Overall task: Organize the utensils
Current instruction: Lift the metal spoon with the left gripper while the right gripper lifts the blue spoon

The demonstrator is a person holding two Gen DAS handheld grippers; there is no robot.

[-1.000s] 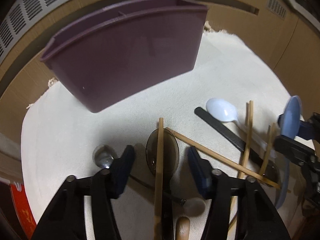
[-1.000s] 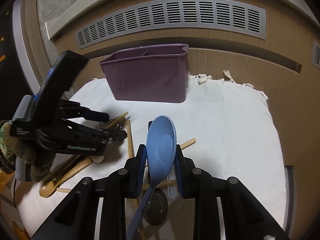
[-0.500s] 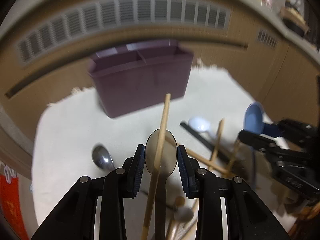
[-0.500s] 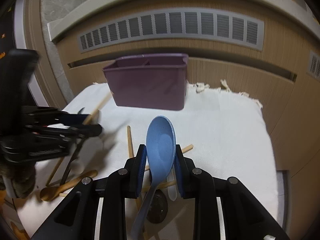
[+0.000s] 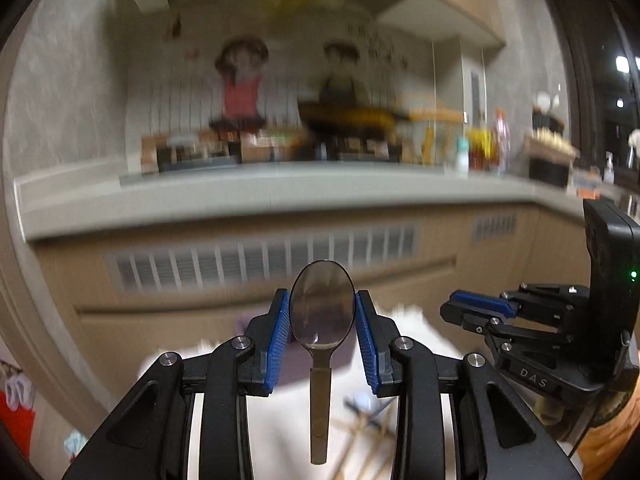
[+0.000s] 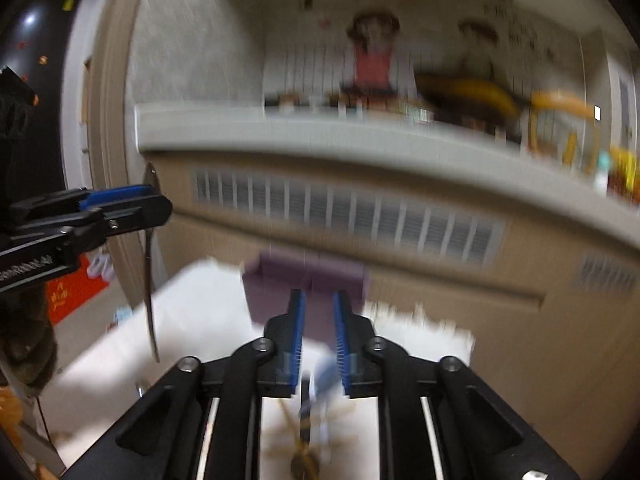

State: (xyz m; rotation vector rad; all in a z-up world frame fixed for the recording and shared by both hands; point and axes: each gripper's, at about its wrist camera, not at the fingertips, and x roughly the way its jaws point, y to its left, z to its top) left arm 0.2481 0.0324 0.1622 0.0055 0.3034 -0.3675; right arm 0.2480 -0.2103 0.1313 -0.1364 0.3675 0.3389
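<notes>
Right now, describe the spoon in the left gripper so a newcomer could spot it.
Below the long vent grille under the counter, the left gripper hangs above the white cloth; its jaws have just been closing, and the spoon sits bowl-up between its blue pads. It is smoky and see-through, unlike the wooden chopsticks lying below.

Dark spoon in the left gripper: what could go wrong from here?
1. The left gripper, whose jaws just closed, pinches the dark spoon only by the curved rim of its bowl, with the handle hanging free; it might swivel or slip out.
2. The purple holder sits low, blurred and largely hidden behind the gripper in the left wrist view, so aiming the dangling handle into a compartment could miss or knock the rim.
</notes>
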